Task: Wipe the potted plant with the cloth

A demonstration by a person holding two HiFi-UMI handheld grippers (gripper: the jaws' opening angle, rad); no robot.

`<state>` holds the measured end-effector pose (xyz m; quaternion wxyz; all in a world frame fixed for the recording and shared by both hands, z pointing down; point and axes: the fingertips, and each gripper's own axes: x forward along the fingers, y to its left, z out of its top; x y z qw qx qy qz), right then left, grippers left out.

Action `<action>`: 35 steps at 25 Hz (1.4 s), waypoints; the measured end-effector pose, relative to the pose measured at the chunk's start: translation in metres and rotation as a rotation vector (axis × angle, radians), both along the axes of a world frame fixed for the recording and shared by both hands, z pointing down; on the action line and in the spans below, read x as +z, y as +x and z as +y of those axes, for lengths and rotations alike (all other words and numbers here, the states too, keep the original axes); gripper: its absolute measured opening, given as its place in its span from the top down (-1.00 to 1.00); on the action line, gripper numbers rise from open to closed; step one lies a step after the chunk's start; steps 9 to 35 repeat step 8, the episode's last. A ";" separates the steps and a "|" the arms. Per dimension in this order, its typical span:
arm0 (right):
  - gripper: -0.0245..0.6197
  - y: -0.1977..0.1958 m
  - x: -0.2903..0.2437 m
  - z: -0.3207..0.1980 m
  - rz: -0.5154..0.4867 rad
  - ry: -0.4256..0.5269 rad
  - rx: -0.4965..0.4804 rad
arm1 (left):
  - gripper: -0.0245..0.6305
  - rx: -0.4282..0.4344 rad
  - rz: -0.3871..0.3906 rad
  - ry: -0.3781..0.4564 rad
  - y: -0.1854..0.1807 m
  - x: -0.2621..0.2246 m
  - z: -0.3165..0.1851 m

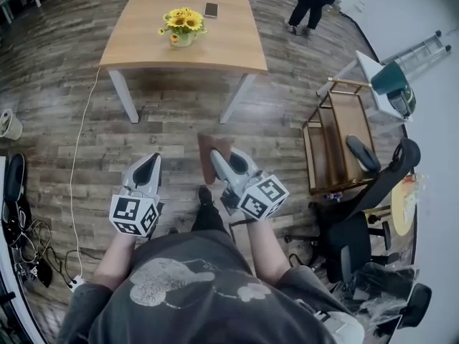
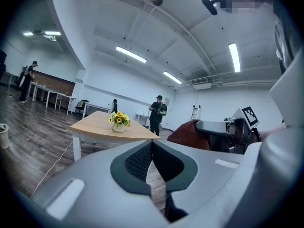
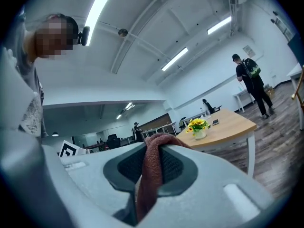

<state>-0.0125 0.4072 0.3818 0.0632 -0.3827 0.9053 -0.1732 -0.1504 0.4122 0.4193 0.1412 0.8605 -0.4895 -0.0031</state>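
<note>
No legible words, brands or numbers; only square coded markers (image 1: 128, 209), on left gripper (image 1: 147, 167), right gripper (image 1: 217, 158)

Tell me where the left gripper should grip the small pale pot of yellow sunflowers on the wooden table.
Grip the pale pot by its body, below the sunflowers, coming level from the near table edge. It stands upright with blooms spreading over its rim, so a top approach would likely crush them. The shut left gripper must open first.

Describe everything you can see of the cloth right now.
The cloth is reddish-brown, soft and terry-like. It is pinched between the shut jaws of the right tool, bunched into a fold that arches over the jaw tips and hangs down. It is held in the air, short of the table; nothing else touches it.
</note>
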 end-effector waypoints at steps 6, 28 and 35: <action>0.80 -0.017 -0.001 0.042 0.025 0.015 0.008 | 0.87 0.047 -0.044 0.000 -0.005 0.000 0.040; 0.80 -0.026 -0.002 0.058 0.043 0.022 0.005 | 0.87 0.058 -0.062 -0.003 -0.010 0.003 0.055; 0.80 -0.026 -0.002 0.058 0.043 0.022 0.005 | 0.87 0.058 -0.062 -0.003 -0.010 0.003 0.055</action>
